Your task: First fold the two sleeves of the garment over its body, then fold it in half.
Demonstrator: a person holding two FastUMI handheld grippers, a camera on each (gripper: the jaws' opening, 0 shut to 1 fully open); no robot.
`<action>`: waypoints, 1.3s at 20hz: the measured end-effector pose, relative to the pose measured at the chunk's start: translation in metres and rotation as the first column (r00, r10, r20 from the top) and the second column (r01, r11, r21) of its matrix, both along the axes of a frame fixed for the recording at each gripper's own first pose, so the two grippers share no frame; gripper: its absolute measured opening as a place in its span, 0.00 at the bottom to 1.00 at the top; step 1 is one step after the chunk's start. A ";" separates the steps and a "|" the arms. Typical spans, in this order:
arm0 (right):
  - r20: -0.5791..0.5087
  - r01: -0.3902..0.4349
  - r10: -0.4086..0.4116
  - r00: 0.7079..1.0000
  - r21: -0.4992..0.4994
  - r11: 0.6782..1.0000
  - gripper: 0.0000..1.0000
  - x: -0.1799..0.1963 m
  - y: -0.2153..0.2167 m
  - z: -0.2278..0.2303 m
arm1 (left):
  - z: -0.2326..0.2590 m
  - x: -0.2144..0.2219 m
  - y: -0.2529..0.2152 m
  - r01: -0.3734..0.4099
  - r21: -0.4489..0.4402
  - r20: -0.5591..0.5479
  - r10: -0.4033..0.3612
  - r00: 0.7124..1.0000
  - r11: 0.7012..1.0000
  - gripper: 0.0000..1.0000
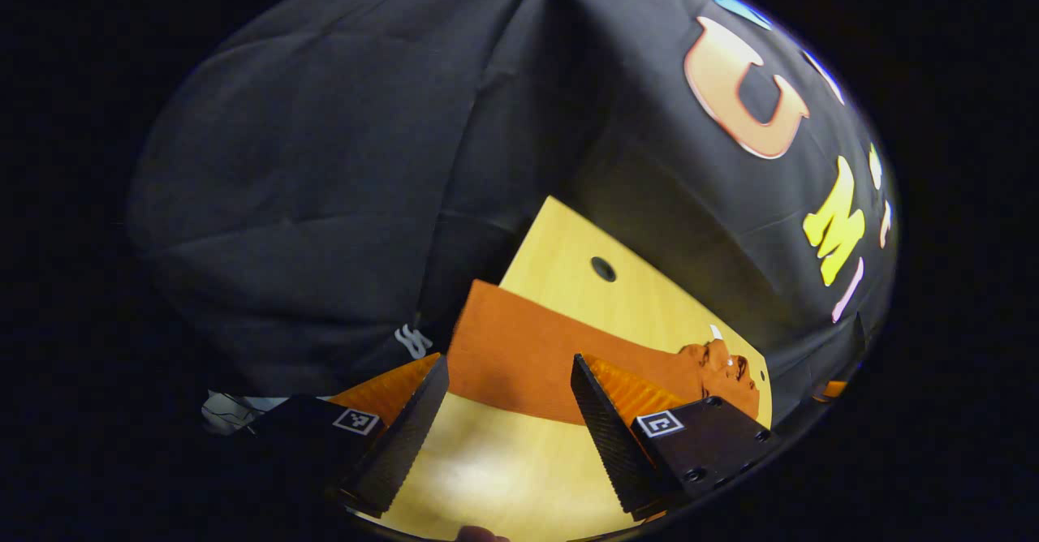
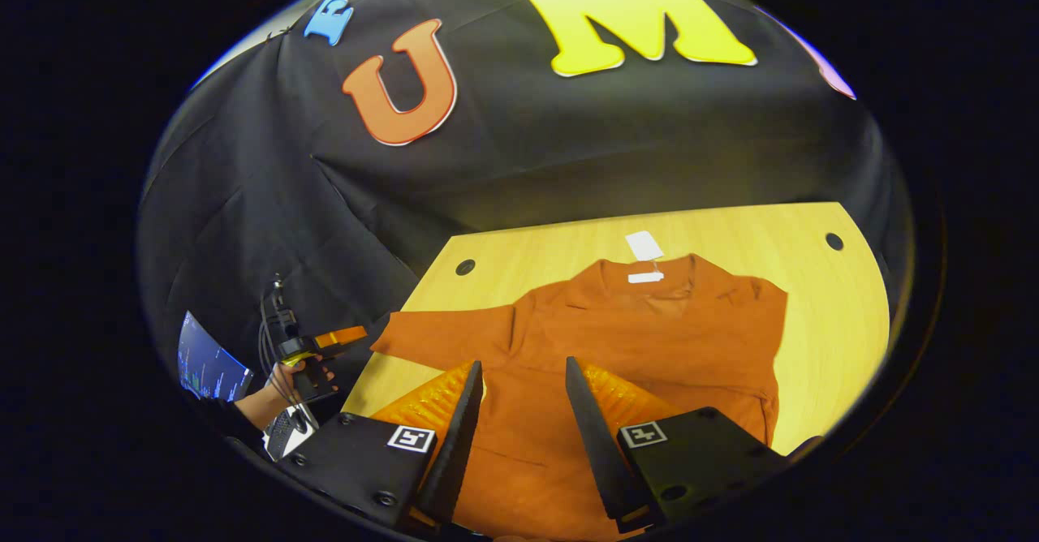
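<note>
In the left gripper view, the left gripper [image 1: 510, 363] hung wide open and empty over bare table [image 1: 495, 469], just short of the garment's [image 1: 519, 355] sleeve edge.

In the right gripper view, the right gripper [image 2: 523, 367], open and empty, hovered above the garment's [image 2: 649, 331] body, which lay flat on the table [image 2: 836, 315] with bare wood beyond its right edge.

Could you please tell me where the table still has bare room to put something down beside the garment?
Bare table runs right of the garment, plus a strip behind its collar and white tag. Left, the spread sleeve nearly reaches the edge: crowded.
</note>
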State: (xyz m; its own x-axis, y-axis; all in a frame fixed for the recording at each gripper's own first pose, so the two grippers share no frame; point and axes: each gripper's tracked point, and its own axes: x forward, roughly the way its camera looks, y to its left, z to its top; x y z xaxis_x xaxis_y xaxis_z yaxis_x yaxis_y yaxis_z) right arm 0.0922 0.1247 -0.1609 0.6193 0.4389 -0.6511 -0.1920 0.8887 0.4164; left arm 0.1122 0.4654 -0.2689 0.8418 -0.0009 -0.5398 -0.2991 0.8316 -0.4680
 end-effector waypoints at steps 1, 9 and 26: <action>-0.009 0.028 -0.028 1.000 -0.002 1.000 0.68 -0.007 -0.012 0.000 | -0.009 0.007 0.005 -0.010 -0.029 -0.012 0.010 1.000 1.000 0.99; -0.090 0.180 -0.180 0.980 -0.006 0.984 0.68 -0.036 -0.058 -0.017 | -0.046 0.036 0.015 -0.068 -0.226 -0.059 0.056 0.997 0.972 0.99; -0.011 0.137 -0.137 0.990 -0.008 0.991 0.68 -0.046 -0.060 -0.001 | 0.003 0.039 -0.008 -0.054 -0.103 -0.060 0.048 0.997 0.993 0.03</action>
State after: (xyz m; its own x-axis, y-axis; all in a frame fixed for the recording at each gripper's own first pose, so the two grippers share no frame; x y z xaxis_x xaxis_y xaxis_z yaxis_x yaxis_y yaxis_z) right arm 0.0465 0.0650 -0.1622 0.6661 0.3457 -0.6610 -0.0633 0.9091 0.4116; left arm 0.1516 0.4570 -0.2663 0.8097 -0.0177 -0.5866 -0.3689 0.7621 -0.5322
